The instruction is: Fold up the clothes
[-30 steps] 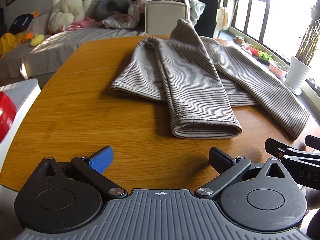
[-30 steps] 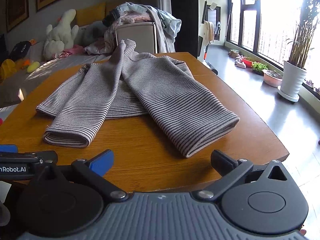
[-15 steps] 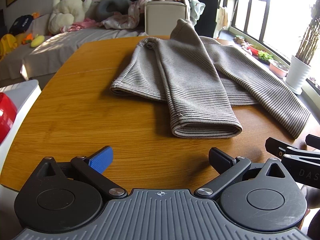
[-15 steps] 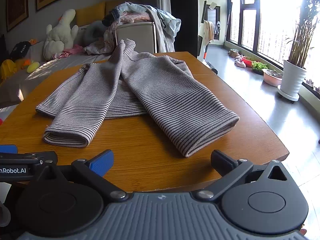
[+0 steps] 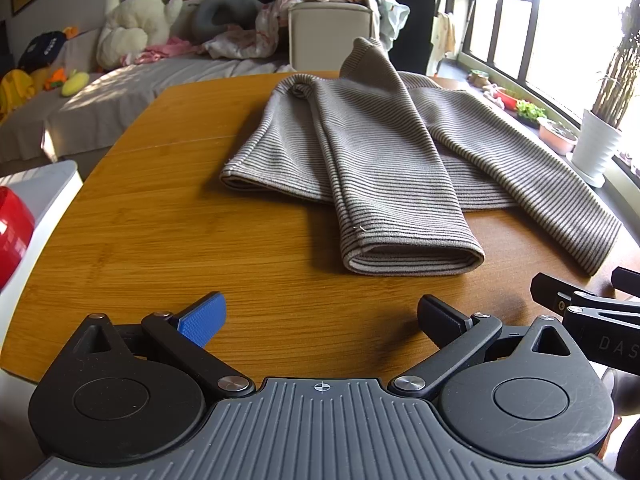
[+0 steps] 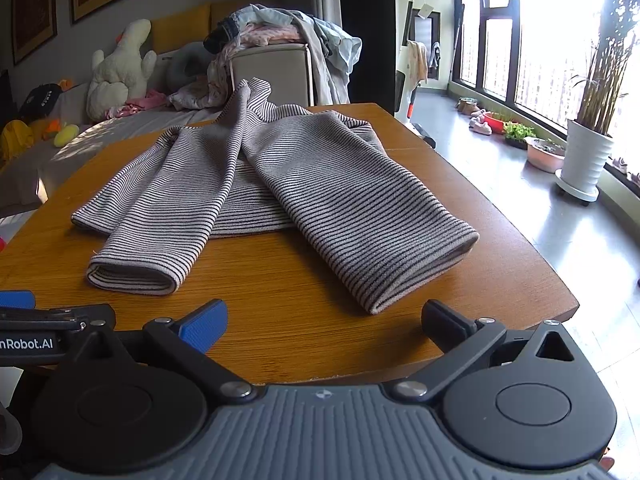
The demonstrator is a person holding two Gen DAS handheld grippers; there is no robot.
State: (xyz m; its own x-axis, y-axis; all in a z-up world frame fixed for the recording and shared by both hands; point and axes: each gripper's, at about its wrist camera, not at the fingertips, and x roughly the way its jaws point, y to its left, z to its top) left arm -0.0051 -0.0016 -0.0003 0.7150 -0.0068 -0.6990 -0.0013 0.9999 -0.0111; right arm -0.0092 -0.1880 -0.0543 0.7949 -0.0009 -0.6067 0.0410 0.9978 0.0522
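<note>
A grey striped sweater [image 5: 384, 152] lies on the wooden table [image 5: 168, 216], both sleeves folded over its body with the cuffs pointing toward me. It also shows in the right wrist view [image 6: 280, 184]. My left gripper [image 5: 320, 316] is open and empty, low over the table's near edge, short of the left cuff [image 5: 412, 256]. My right gripper [image 6: 324, 320] is open and empty at the near edge, just short of the right cuff [image 6: 416, 276]. Each gripper shows at the edge of the other's view.
A sofa with plush toys [image 5: 132, 36] and a chair piled with clothes [image 5: 320, 4] stand behind the table. A white stand with a red object [image 5: 12, 236] is at the left. A potted plant [image 6: 588, 152] stands by the windows on the right.
</note>
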